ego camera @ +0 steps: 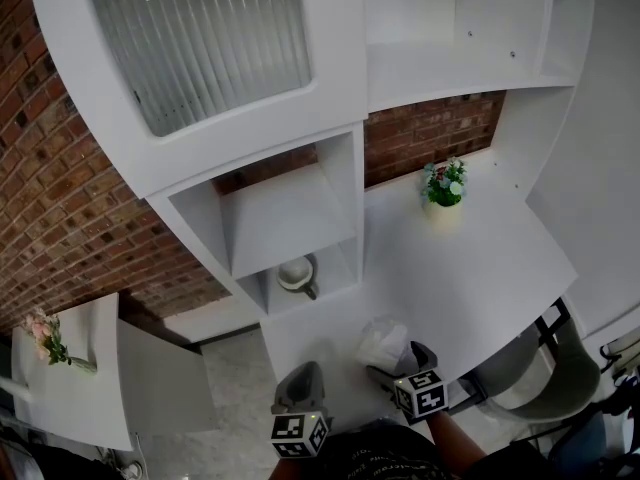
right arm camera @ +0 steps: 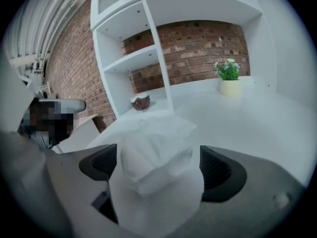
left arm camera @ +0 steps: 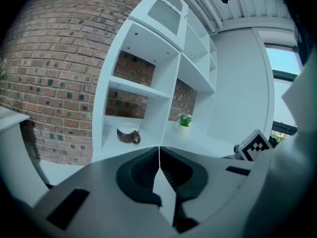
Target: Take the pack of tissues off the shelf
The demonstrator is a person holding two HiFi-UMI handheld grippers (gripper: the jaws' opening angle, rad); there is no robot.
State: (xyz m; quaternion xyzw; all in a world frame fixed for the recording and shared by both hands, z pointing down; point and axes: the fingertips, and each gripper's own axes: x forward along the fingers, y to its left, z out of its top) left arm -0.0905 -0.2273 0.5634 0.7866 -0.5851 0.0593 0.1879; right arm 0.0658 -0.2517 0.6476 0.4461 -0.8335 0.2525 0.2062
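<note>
- The pack of tissues (right arm camera: 157, 175), white and in a soft, crumpled wrap, lies on the white tabletop (ego camera: 490, 268). It is near the front edge and outside the shelf unit (ego camera: 345, 88).
- The right gripper (ego camera: 405, 366) is set around the pack. In the right gripper view its fingers (right arm camera: 218, 170) stand wide apart, one on each side of the pack.
- There is a clear gap between the pad on that view's right and the wrap. The other pad sits just beside the wrap, and I cannot tell whether it touches. The pack is not squeezed.
- The left gripper (left arm camera: 159, 151) hangs to the left of the right one, near the front edge of the tabletop. Its fingers are pressed together with nothing between them.
- A brown and white mug (ego camera: 298, 274) stands in the lowest compartment of the shelf unit, apart from the pack.
- A small potted plant (ego camera: 444, 185), with green leaves and pale flowers in a light pot, stands at the back of the tabletop. It is just in front of the brick wall (ego camera: 430, 133).
- A ribbed glass door (ego camera: 200, 38) closes the upper left compartment of the shelf unit.
- Off to the left, a low white side table (ego camera: 90, 388) carries a sprig of pink flowers (ego camera: 42, 336).
</note>
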